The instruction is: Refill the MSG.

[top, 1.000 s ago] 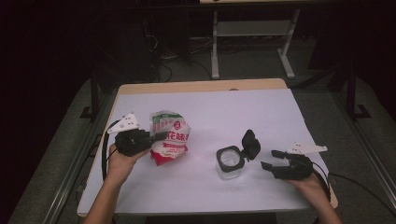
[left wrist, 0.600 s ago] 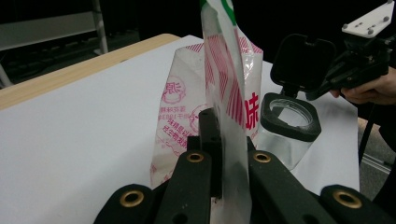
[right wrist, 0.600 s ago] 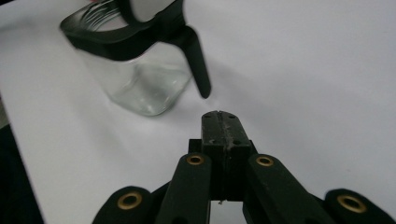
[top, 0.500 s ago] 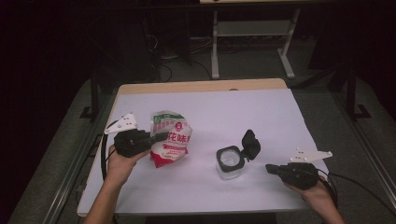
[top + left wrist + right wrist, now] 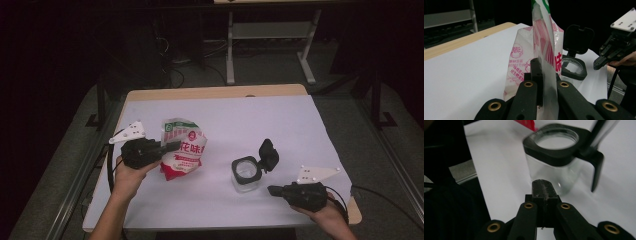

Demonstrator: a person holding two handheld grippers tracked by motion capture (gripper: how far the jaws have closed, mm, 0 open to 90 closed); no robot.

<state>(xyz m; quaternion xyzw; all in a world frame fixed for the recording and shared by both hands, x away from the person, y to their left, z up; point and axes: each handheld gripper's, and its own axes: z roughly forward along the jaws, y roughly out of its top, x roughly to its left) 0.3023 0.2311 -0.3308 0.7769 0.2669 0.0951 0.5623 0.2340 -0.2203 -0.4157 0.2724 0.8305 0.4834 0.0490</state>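
A clear bag with red and pink print (image 5: pixel 184 149) stands on the white table cover (image 5: pixel 260 120); my left gripper (image 5: pixel 172 146) is shut on its left edge. In the left gripper view the jaws (image 5: pixel 542 67) pinch the clear film of the bag (image 5: pixel 524 57). A clear square jar (image 5: pixel 246 173) with a black rim stands right of the bag, its black flip lid (image 5: pixel 268 152) hinged open. My right gripper (image 5: pixel 272 190) lies low just right of the jar, shut on nothing. In the right gripper view its closed tips (image 5: pixel 542 188) point at the jar (image 5: pixel 554 165).
The table's wooden edge (image 5: pixel 215 92) shows at the back. A metal frame (image 5: pixel 270 35) and cables stand on the dark floor beyond. A cable (image 5: pixel 385 195) trails off the table's right side. The right gripper (image 5: pixel 607 53) appears beyond the jar in the left gripper view.
The right gripper's jaws have closed with nothing between them, and the hand has drawn back toward the near edge. The left gripper and the bag have stayed put.
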